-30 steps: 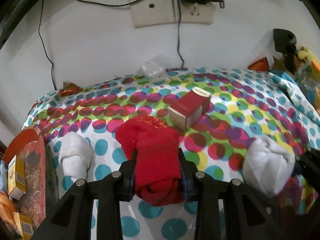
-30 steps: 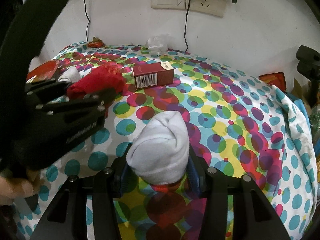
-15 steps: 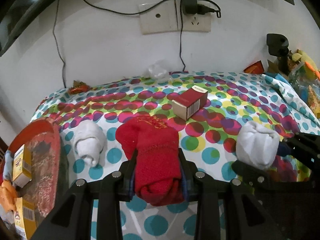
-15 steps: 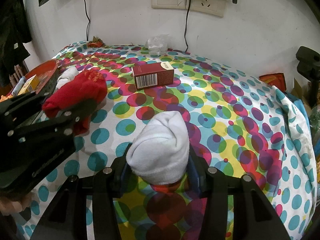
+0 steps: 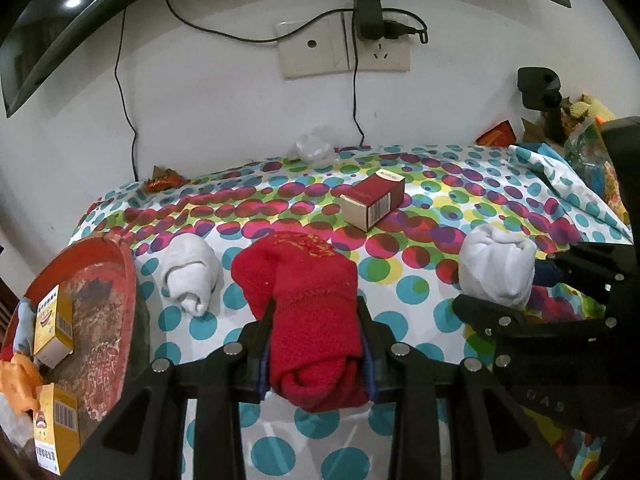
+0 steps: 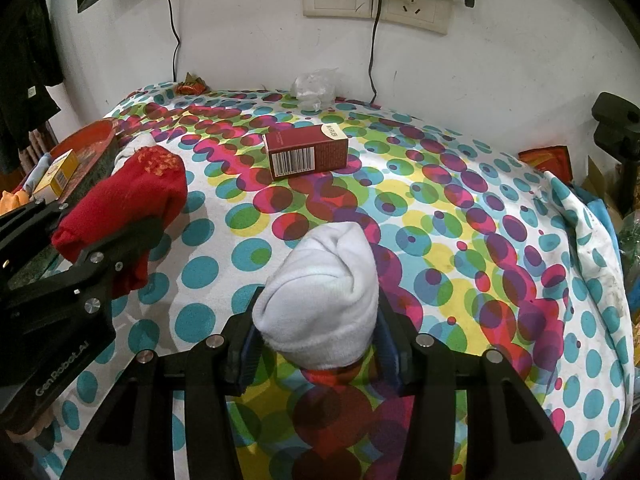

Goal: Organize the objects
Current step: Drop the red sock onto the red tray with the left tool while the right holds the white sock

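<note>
My left gripper (image 5: pixel 316 320) is shut on a rolled red sock (image 5: pixel 308 304), held above the dotted tablecloth (image 5: pixel 400 304). A rolled white sock (image 6: pixel 320 300) sits clamped in my right gripper (image 6: pixel 318 320). The same white sock (image 5: pixel 496 272) and the right gripper (image 5: pixel 532 292) show at the right of the left wrist view; the red sock (image 6: pixel 128 208) and left gripper (image 6: pixel 92 240) show at the left of the right wrist view. Another rolled white sock (image 5: pixel 190 276) lies on the cloth beside a red tray (image 5: pixel 120 264). A dark red box (image 6: pixel 306 152) lies farther back.
The red tray at the table's left edge holds yellow boxes (image 5: pixel 52 326) and an orange item (image 5: pixel 16 380). A crumpled clear wrapper (image 6: pixel 314 86) and a candy wrapper (image 6: pixel 192 86) lie near the wall, under sockets with hanging cables (image 6: pixel 374 36). Clutter and a black mount (image 6: pixel 616 124) stand at the right.
My left gripper with the red sock has drawn back toward the left, so the red tray and its boxes fill more of its view. The right gripper and white sock have stayed still.
</note>
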Available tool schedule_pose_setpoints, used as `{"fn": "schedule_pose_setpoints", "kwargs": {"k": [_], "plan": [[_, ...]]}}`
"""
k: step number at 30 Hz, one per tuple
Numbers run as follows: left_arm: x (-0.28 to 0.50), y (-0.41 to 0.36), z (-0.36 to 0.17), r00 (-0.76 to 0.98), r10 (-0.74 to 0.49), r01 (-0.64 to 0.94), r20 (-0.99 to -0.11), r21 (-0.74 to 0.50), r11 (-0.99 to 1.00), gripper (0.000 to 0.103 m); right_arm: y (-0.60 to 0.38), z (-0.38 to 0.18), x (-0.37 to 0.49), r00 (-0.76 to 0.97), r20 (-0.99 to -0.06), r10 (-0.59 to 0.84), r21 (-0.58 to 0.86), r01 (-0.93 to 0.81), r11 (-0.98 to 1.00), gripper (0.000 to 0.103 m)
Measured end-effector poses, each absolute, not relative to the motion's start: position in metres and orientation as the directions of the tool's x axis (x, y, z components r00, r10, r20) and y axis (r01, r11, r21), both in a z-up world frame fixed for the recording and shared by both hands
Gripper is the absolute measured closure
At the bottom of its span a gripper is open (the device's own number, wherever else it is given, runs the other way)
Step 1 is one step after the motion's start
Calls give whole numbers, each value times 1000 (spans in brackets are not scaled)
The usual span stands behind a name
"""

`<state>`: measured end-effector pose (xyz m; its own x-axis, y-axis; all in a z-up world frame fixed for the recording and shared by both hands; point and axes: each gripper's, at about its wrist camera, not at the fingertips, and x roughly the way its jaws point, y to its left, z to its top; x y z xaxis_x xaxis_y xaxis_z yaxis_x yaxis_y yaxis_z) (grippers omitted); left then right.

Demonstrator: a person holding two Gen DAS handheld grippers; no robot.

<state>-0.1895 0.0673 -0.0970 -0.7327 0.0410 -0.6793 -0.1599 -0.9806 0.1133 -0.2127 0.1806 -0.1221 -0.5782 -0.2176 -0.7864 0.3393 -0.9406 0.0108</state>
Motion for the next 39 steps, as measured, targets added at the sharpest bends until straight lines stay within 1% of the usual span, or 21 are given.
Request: {"fn": "schedule_pose_setpoints", "kwargs": {"k": [5, 8, 14, 23, 28, 34, 36, 39], "plan": [[-185, 61, -98, -721, 49, -157, -691, 94, -983, 69, 183, -122, -212, -580, -787, -213, 8, 335, -942, 57], [-180, 58, -99, -718, 41, -162, -695, 110, -981, 69, 182, -123, -212, -580, -787, -212, 8, 334, -942, 57], [-171, 49, -102, -694, 78, -195, -716, 82, -977, 69, 181, -123, -211, -581, -787, -209, 7, 330, -944, 56], [-156, 34, -105, -680, 53, -233, -731, 147, -961, 69, 180, -124, -211, -582, -787, -206, 5, 327, -945, 56], [-145, 23, -93, -693, 49, -251, -719, 177, -952, 69, 180, -124, -210, -582, -787, -205, 5, 326, -945, 56], [-142, -2, -82, -698, 18, -219, -715, 189, -957, 69, 179, -124, -210, -583, -787, -201, 3, 323, -946, 56], [-142, -11, -80, -692, 12, -199, -722, 175, -964, 69, 180, -124, -210, -583, -787, -200, 3, 320, -947, 55], [-140, -23, -73, -693, 36, -190, -720, 134, -973, 69, 179, -124, -210, -584, -787, -199, 1, 321, -947, 55]]}}
